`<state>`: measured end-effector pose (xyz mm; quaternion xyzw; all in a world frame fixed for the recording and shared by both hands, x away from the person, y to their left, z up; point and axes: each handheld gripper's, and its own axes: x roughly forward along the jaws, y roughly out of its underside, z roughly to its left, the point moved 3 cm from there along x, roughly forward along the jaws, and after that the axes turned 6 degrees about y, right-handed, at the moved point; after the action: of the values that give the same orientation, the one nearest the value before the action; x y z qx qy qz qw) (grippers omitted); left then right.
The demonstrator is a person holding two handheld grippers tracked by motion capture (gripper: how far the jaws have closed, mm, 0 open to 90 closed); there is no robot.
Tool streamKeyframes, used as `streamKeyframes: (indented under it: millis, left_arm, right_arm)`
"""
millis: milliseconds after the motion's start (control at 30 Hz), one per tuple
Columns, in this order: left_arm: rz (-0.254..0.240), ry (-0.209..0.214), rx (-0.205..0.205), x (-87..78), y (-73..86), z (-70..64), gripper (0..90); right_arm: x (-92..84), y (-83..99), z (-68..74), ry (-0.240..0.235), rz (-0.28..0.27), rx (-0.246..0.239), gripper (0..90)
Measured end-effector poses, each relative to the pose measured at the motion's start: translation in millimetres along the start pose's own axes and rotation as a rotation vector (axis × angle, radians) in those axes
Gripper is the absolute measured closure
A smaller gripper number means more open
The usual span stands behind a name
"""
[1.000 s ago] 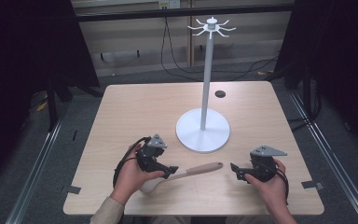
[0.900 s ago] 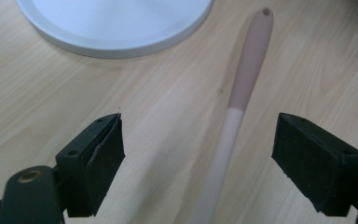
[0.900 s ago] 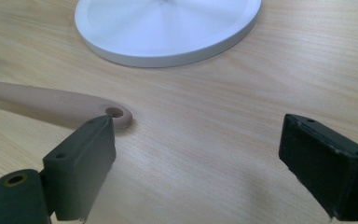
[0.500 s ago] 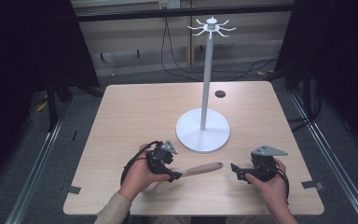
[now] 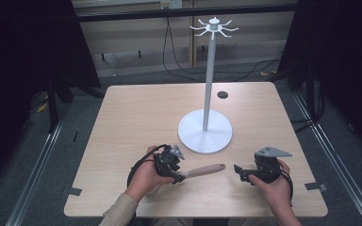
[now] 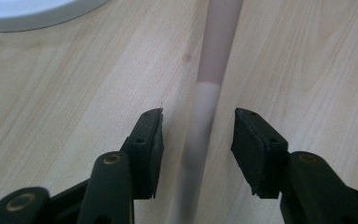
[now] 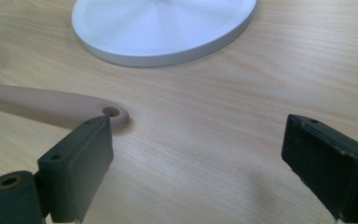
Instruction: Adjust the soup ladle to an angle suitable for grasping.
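Left gripper (image 6: pixel 198 135) straddling the utensil's (image 5: pixel 206 169) pale neck on the table's (image 5: pixel 136 113) near edge, jaws just been closing, seemingly not yet pinching. Right gripper (image 7: pixel 196 163) beside the handle's holed end, gaping, empty. Beyond, white hanging stand (image 5: pixel 205 134) waiting: pickup imminent.

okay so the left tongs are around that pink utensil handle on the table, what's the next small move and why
Probably finish closing the left tongs. Their jaws have just been closing, and the utensil handle lies between them, but the left gripper view shows gaps on both sides, so nothing grips it yet. The right tongs wait open nearby; the stand is beyond.
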<state>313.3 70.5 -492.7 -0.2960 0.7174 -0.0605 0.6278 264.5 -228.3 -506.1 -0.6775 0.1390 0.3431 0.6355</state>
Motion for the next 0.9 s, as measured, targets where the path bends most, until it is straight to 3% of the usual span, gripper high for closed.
streamKeyframes:
  millis: [100,167,433,467,533,633,700,733,767,833,867,900]
  left_arm:
    - [0.011,0.001,0.007,2.2,-0.5,0.4,56.1]
    - [0.044,0.001,0.023,4.7,-1.3,0.9,58.1]
    - [0.059,-0.001,0.034,11.1,-4.5,-0.3,64.0]
    - [0.086,-0.001,0.056,10.2,-5.0,-0.2,67.9]
    - [0.083,-0.008,0.048,11.3,-5.9,-2.1,74.7]
    - [0.137,-0.012,0.12,9.8,-7.5,-1.9,76.3]
    - [0.152,-0.021,0.127,9.2,-8.5,-2.9,77.3]
    - [0.148,-0.028,0.102,9.3,-8.4,-3.2,78.1]
    - [0.142,-0.023,0.044,7.7,-8.7,-2.7,78.9]
    - [0.073,-0.004,0.028,4.0,-8.0,-1.9,78.9]
    - [0.073,-0.007,0.041,0.4,-7.4,-1.1,78.9]
    - [0.054,-0.015,0.022,-2.3,-7.1,-1.3,78.9]
  right_arm:
    - [0.3,0.1,0.6,0.0,0.001,-0.004,8.6]
    - [0.5,0.2,0.9,-0.001,0.002,-0.004,8.6]
    - [0.6,0.2,-0.1,0.002,0.002,0.001,8.7]
    - [0.7,0.2,-0.1,0.002,0.002,0.001,8.6]
    - [1.0,0.2,0.2,0.0,0.002,-0.001,8.6]
    - [1.0,0.2,0.6,-0.001,0.001,-0.002,8.7]
    - [1.0,0.1,0.8,-0.001,0.002,-0.002,8.7]
    - [0.9,0.0,0.7,-0.001,0.002,-0.004,8.7]
    - [0.9,-0.2,0.8,-0.002,0.001,-0.005,8.7]
    - [0.7,-0.6,1.1,-0.002,-0.002,-0.004,8.7]
    - [0.6,-0.8,1.3,-0.003,-0.003,-0.001,8.7]
    - [0.6,-0.9,1.4,-0.003,-0.004,0.0,8.7]
